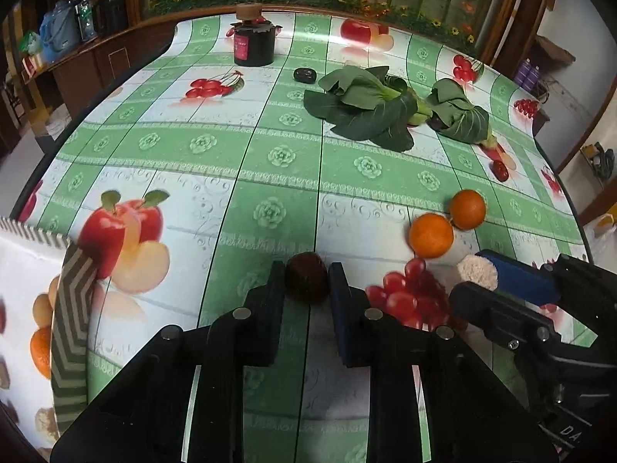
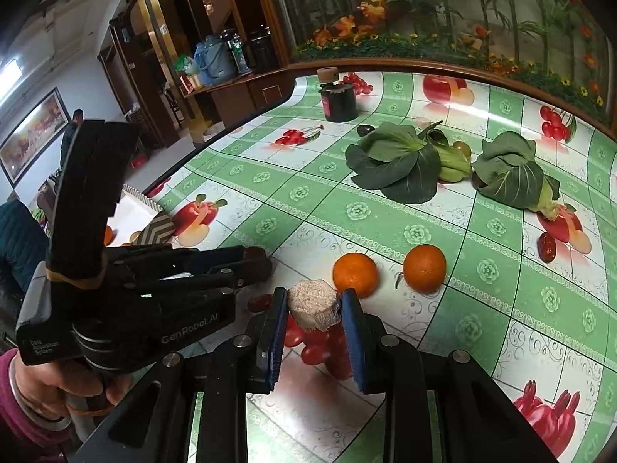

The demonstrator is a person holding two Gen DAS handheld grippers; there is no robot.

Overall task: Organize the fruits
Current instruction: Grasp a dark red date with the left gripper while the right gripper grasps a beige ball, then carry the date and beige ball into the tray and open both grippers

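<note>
The left gripper (image 1: 307, 283) is closed on a dark red jujube (image 1: 307, 282); the right gripper (image 2: 314, 305) pinches a beige rice cake (image 2: 312, 303) near two oranges (image 2: 355, 274).

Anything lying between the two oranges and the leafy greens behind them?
No: bare tablecloth separates the oranges from the greens, clearest in the right wrist view.

The left gripper (image 2: 266, 266) body reads "GenRobot.AI" and "Data Acquisition System".

Table (image 1: 270, 162) under green checked fruit-print cloth, bearing two oranges (image 1: 430, 235), bok choy bunches (image 1: 366, 104), black jar (image 1: 254, 44), red date (image 1: 500, 171), tray (image 1: 71, 332)
</note>
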